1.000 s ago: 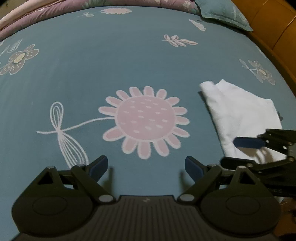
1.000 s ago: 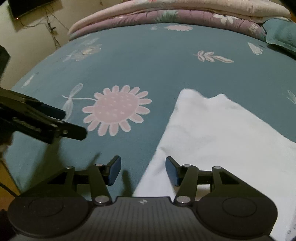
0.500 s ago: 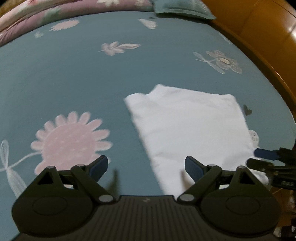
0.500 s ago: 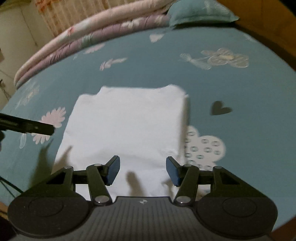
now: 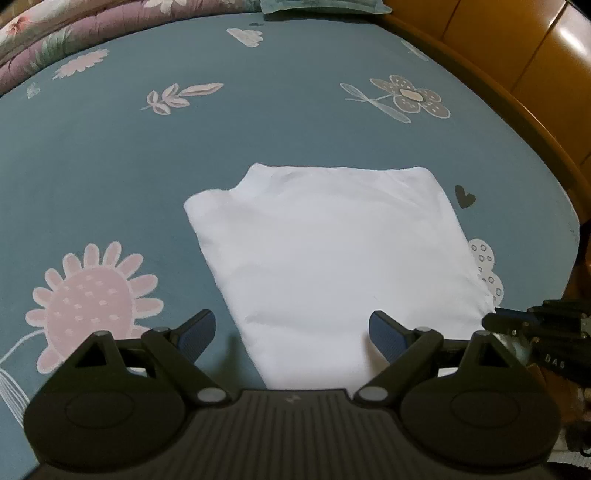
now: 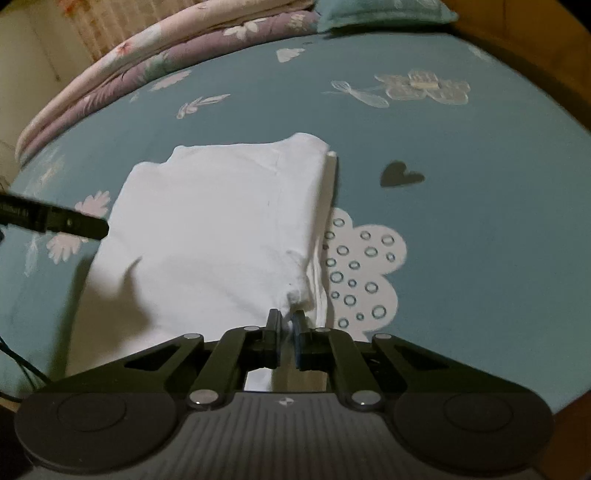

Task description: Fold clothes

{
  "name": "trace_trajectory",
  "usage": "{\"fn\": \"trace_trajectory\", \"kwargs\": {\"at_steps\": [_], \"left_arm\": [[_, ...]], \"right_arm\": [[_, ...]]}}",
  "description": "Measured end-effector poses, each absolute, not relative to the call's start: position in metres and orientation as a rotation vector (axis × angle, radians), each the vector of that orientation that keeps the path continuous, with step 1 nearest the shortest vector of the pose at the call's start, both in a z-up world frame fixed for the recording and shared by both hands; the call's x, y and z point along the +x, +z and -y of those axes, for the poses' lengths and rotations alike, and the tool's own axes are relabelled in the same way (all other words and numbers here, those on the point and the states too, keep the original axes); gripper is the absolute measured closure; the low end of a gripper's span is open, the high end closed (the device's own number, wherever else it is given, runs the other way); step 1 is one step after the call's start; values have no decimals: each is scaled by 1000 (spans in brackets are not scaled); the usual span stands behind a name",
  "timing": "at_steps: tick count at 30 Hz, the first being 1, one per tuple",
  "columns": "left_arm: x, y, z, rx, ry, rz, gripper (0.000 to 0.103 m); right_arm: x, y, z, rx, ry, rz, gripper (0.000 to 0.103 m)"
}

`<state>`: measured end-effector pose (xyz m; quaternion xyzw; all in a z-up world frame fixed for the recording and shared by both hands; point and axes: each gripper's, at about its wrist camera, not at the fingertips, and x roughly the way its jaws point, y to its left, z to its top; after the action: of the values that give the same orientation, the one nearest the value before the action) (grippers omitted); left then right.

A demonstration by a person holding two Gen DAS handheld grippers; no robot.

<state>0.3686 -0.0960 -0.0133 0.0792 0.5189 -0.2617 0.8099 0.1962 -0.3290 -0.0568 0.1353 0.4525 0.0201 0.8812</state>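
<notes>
On the bed (image 5: pixel 110 155), a white garment (image 5: pixel 332 251) lies folded into a roughly rectangular pad on the teal sheet, which is printed with flowers, leaves and a small dark heart (image 6: pixel 400 174). The garment sits toward the near right part of the bed, between a pink daisy print (image 5: pixel 92 295) on one side and a white bubble-patterned cloud print (image 6: pixel 364 266) on the other; its right edge overlaps the cloud print. Layered edges of the fold show along that right side in the right wrist view.

Left tool (image 5: pixel 291 332): jaws stand wide apart. The near left edge of the garment lies below the gap, with one blue pad (image 5: pixel 197 330) over bare sheet and the other over white cloth. Neither pad presses on the fabric.

Right tool (image 6: pixel 287 321): jaws are drawn together to a narrow slit at the near right corner of the garment. A small puckered bunch of white cloth rises just ahead of the fingertips, and fabric shows in the slit, so the tool is pinching the garment corner. In the left wrist view this tool appears at the right edge, its tip touching the same corner.

Folded quilts (image 6: pixel 147 74) in pink and purple lie along the far edge of the bed, with a teal pillow (image 6: pixel 384 13) beside them. A wooden bed frame (image 5: pixel 517 122) runs along the right side.
</notes>
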Motion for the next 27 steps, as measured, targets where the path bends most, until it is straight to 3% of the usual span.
{"fn": "trace_trajectory", "kwargs": {"at_steps": [9,14,17,21,24,27], "left_arm": [[367,-7,109,128,-658,-1091,13],[370,-23,118,69,-729,-1107,13],[373,-36,110,36,-704,-1154,13],[377,-30,103,-6,-699,-1140,13],[386,-18,110,7,-709,-1079,13],[394,-22,121,28,-707,-1065,12]], "right_arm": [[199,-22,310,199,143,-838,90],[212,-40,291,124,165,-896,83],[211,-57,302,168,98,-954,84],[201,-47,308,191,89,-922,83],[206,-36,303,181,114,-866,74],[218,-40,299,163,114,-867,73]]}}
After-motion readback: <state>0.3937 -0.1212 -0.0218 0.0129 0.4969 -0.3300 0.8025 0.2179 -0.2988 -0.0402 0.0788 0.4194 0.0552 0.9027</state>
